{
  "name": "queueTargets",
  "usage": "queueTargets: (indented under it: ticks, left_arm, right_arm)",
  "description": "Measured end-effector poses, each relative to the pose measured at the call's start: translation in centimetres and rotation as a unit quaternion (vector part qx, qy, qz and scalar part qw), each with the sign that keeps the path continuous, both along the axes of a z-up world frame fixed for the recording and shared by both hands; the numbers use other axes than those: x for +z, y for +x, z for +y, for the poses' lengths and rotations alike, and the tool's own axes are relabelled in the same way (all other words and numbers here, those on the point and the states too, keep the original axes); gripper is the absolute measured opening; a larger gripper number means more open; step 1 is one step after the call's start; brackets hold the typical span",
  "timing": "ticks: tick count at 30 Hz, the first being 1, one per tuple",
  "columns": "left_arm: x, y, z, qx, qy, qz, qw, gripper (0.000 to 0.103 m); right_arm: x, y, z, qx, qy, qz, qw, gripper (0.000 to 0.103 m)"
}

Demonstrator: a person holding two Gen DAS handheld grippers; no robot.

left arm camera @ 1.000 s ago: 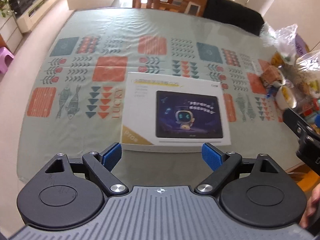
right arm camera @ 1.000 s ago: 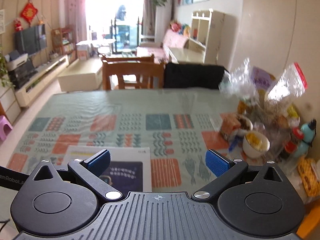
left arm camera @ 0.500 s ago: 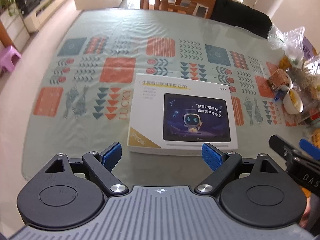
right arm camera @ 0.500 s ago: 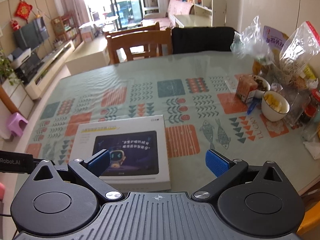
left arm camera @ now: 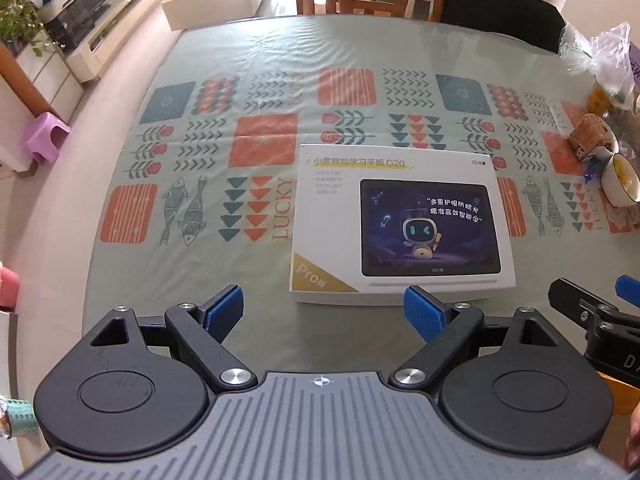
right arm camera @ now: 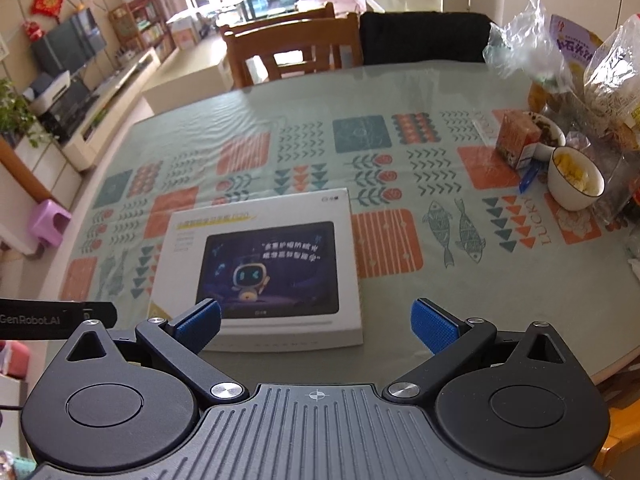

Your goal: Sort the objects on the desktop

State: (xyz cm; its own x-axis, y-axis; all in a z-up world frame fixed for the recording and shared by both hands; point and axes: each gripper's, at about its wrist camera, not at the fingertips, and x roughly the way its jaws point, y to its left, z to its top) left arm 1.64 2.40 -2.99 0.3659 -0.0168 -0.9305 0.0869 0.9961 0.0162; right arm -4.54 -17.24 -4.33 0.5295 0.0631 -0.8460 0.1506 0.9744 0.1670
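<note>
Tablet box (left arm camera: 402,224) fills more of both views than half a second ago, and a second ago the right view caught only its far corner. Both tools have tipped down and closed in on it. Box itself looks unmoved, flat on the patterned bench (left arm camera: 256,60), printed face up, near edge close to the bench's near edge. Judgement: approach phase for the first sort move, no contact yet.

Left tool (left arm camera: 323,315): jaws wide, nothing between them. Box's near edge sits just beyond the tips, off to the right of centre; right pad overlaps the box's near edge in the picture, touching or not I cannot tell. Right tool (right arm camera: 316,322): jaws wide, empty. Box is left of centre there, left pad overlapping its near edge.

View differences, left to right:
- Left view shows the purple stool (left arm camera: 46,140) on the floor at far left, the box's gold "Pro" corner, and the other tool's fingers poking in at the right edge.
- Right view shows the clutter on the right of the bench far better: brown carton (right arm camera: 516,140), white bowl (right arm camera: 576,184) with yellow food, clear plastic bags (right arm camera: 520,48). All well apart from the box.
- Right view also catches the left tool's body as a black bar at the left edge.
</note>
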Motion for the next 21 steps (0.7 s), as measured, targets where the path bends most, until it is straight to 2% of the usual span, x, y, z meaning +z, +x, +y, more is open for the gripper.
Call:
queueTargets:
  ticks: [9,21]
  left_arm:
    - [0.13,-0.15,-0.05,-0.007,-0.019,0.002,0.9998,0.103]
    - [0.00,-0.36,-0.81,-0.023,-0.021,0.000,0.9995,0.103]
  right_arm:
    - [-0.31,-0.08,0.34,-0.004,0.004,0.011,1.000,0.103]
    - [-0.52,0.32,-0.32,-0.011,0.012,0.018,1.000,0.103]
